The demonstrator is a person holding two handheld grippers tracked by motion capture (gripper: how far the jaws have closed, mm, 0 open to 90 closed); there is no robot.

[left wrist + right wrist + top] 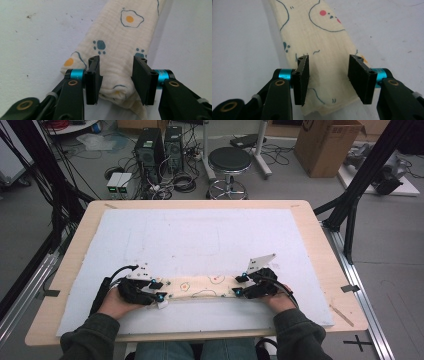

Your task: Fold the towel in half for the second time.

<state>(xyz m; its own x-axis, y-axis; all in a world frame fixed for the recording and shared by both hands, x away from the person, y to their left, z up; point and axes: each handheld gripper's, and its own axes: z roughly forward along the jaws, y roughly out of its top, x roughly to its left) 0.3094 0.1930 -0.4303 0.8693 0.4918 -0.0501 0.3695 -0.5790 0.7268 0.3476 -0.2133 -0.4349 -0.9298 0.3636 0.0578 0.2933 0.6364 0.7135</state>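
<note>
A cream cloth (200,287) printed with fried eggs, paw prints and animal faces lies folded into a long narrow strip on the white mat (200,235), near the front edge. My left gripper (159,290) is at the strip's left end and my right gripper (240,286) at its right end. In the left gripper view the cloth (117,37) end lies between the jaws of the left gripper (116,75), which stand apart and do not press it. In the right gripper view the cloth (317,37) likewise lies flat between the parted jaws of the right gripper (328,75).
The mat covers most of a wooden table (75,250). Beyond the table's far edge stand a black stool (229,162), computer towers (150,147) with cables, and a cardboard box (327,145). Black frame struts rise at both sides.
</note>
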